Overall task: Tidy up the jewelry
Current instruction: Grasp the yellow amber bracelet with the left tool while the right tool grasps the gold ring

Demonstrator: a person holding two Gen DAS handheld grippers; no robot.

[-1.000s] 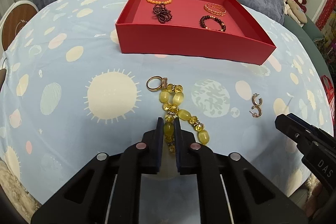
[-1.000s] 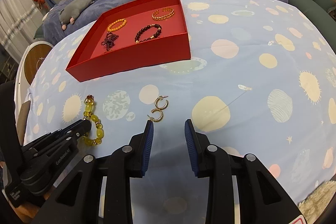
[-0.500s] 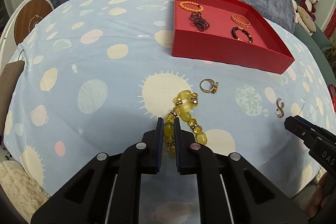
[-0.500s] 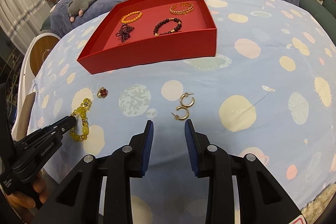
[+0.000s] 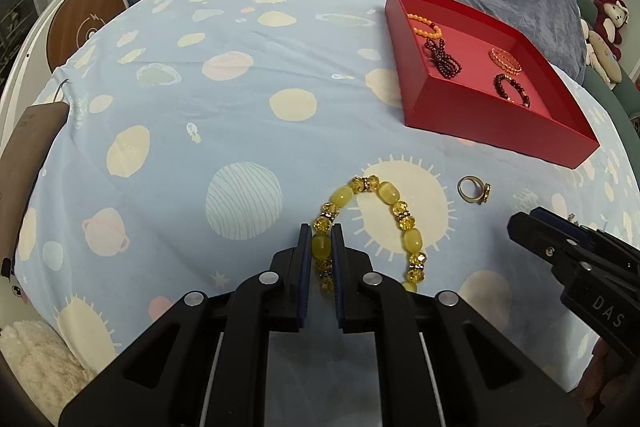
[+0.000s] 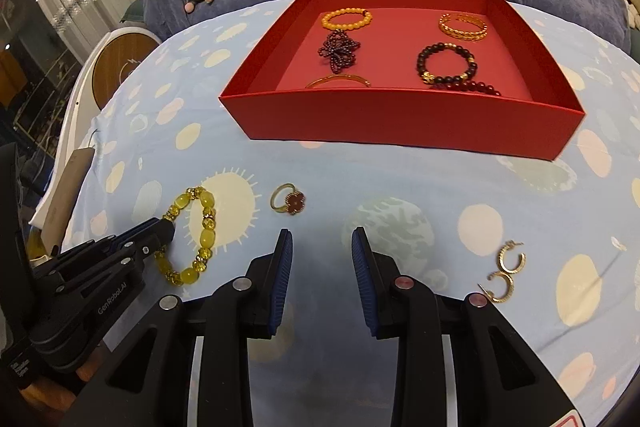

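Done: the red box (image 6: 400,123) is already holding several bracelets: an orange one (image 6: 346,18), a gold one (image 6: 463,25), a dark beaded one (image 6: 446,63), a purple cluster (image 6: 339,50), plus a thin bangle and red beads partly hidden behind the near wall.
Left gripper (image 5: 321,243): its fingers are pinching one bead of the yellow bracelet (image 5: 390,193), most of which is lying on the sheet (image 5: 240,107), well short of the box.
Right gripper (image 6: 322,259): its fingers are spread and holding nothing, hovering over the sheet.
Left to do: the yellow bracelet, the ring (image 6: 288,199) and the two earrings (image 6: 505,273) are lying outside the box.
Progress: judging by the count, roughly two-thirds through.
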